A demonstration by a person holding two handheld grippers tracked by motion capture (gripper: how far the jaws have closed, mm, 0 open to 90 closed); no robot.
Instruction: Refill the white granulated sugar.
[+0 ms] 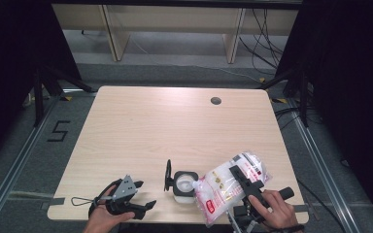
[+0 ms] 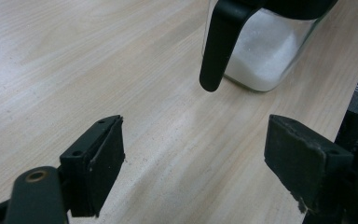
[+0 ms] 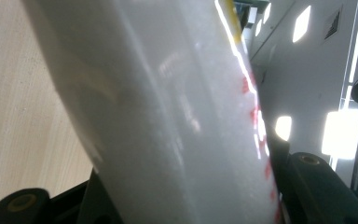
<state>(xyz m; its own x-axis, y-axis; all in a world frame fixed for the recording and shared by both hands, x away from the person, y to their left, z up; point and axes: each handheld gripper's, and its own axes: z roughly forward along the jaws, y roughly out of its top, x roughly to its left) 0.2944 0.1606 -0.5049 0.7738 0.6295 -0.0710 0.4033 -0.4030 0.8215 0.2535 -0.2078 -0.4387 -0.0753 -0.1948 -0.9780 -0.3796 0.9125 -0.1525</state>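
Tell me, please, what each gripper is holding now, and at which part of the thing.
The right gripper clamps the clear plastic bag of white grains across its middle, tilted over the square glass jar. The left gripper is open and holds nothing.

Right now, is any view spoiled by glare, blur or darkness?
Right gripper view: the bag sits too close, soft and streaked with glare, with bright ceiling lights at right. Left gripper view: sharp, evenly lit jar. High view: table well lit, surroundings dark.
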